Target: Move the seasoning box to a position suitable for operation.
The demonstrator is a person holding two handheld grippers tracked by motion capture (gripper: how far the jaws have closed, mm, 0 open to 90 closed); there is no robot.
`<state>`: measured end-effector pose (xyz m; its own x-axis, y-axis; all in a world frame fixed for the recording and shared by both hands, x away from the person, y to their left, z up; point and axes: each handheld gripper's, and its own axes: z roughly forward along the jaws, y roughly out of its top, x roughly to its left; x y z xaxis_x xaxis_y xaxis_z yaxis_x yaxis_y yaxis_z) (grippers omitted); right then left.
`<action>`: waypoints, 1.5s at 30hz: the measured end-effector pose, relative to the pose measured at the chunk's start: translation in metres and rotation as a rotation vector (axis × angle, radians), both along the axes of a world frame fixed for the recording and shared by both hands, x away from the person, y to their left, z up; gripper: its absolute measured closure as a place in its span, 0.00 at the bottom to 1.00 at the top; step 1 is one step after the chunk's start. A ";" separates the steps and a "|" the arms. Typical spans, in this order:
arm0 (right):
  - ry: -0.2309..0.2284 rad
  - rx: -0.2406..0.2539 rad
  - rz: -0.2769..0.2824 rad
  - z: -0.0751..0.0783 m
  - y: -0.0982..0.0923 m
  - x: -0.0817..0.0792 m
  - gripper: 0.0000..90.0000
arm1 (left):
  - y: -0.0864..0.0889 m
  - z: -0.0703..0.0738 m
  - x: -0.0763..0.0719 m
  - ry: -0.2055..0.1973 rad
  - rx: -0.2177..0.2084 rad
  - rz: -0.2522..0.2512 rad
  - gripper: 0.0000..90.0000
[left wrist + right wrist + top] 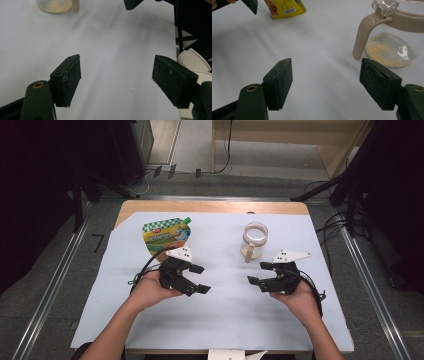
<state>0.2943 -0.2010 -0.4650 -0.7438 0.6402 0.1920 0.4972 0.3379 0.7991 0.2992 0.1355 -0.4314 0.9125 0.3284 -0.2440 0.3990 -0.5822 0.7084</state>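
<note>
A green and yellow pouch (165, 235) with a green cap lies at the back left of the white sheet; its yellow bottom edge (284, 8) is seen in the right gripper view. A clear glass jug (254, 240) with a beige handle (363, 32) stands at the back right, with a layer of tan grains (387, 52) in its bottom. My left gripper (199, 279) is held low over the sheet in front of the pouch, open and holding nothing. My right gripper (259, 272) is held in front of the jug, open and holding nothing. The two grippers point toward each other.
The white sheet (220, 315) covers a wooden table (215, 206) whose far edge shows bare wood. White paper cups (193, 61) sit past the sheet's edge in the left gripper view. Dark stands and cables (340, 220) flank the table on the floor.
</note>
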 end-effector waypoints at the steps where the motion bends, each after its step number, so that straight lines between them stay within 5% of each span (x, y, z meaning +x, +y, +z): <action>1: -0.006 -0.001 -0.009 0.000 -0.001 0.000 0.31 | 0.000 0.000 0.000 -0.001 0.001 0.003 0.27; 14: -0.044 -0.016 -0.063 0.000 -0.009 0.011 0.33 | 0.003 0.004 -0.002 0.013 -0.027 0.030 0.34; 31: -0.046 -0.018 -0.194 -0.018 -0.029 0.046 0.34 | 0.009 0.003 -0.012 0.010 -0.032 0.069 0.32; 45: -0.083 -0.018 -0.197 -0.028 -0.018 0.074 0.30 | 0.014 0.004 -0.019 0.009 -0.035 0.093 0.32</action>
<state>0.3679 -0.2192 -0.4934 -0.6166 0.7777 0.1226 0.4882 0.2555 0.8345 0.2806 0.1499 -0.4275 0.8764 0.4025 -0.2646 0.4563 -0.5177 0.7238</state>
